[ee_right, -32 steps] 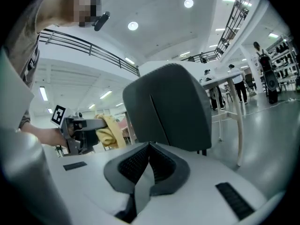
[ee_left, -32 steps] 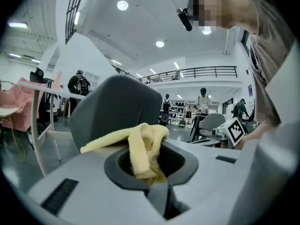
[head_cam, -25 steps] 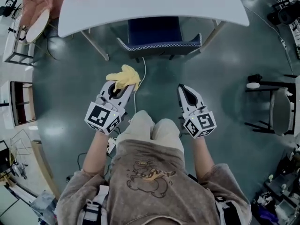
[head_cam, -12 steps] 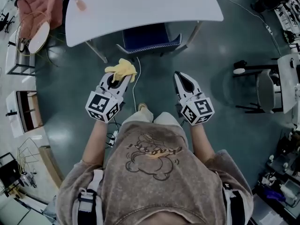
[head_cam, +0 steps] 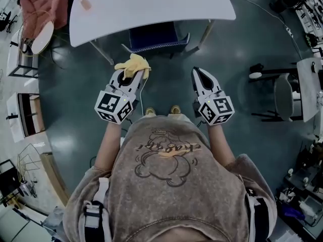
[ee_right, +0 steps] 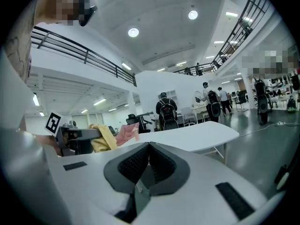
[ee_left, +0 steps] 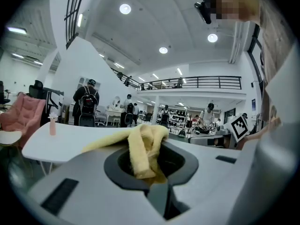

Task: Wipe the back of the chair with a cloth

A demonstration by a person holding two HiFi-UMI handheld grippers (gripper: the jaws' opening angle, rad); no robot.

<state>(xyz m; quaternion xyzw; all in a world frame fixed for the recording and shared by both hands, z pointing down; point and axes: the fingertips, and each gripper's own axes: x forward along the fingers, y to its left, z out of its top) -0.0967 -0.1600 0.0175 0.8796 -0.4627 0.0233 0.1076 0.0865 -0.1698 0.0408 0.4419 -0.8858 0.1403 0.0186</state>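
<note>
1. The left gripper [head_cam: 132,78] is clamping a yellow cloth [head_cam: 132,64], which is bunching out past its tips and drooping over them.
2. The right gripper [head_cam: 201,71] is closed with nothing between its jaws, held level with the left one and well apart from it.
3. The chair [head_cam: 154,37] is sitting tucked under the table [head_cam: 151,4], with its back edge [head_cam: 157,48] facing me and close ahead of the cloth, not touching it.
4. I'm judging the cloth to be light, soft and limp. It will fold wherever it is pressed, so a pinch through the thick bunched middle, as I have it, should be keeping it from slipping out while it is dragging.
5. I'm reckoning the chair back is stiff but the chair itself is light enough to shift under a hard wipe. The free right gripper could be steadying its top edge.
6. Compared with a second ago, the cloth is staying clamped the same way, the gap to the chair back is narrowing, and my shoes are now standing together instead of mid-stride.
</note>
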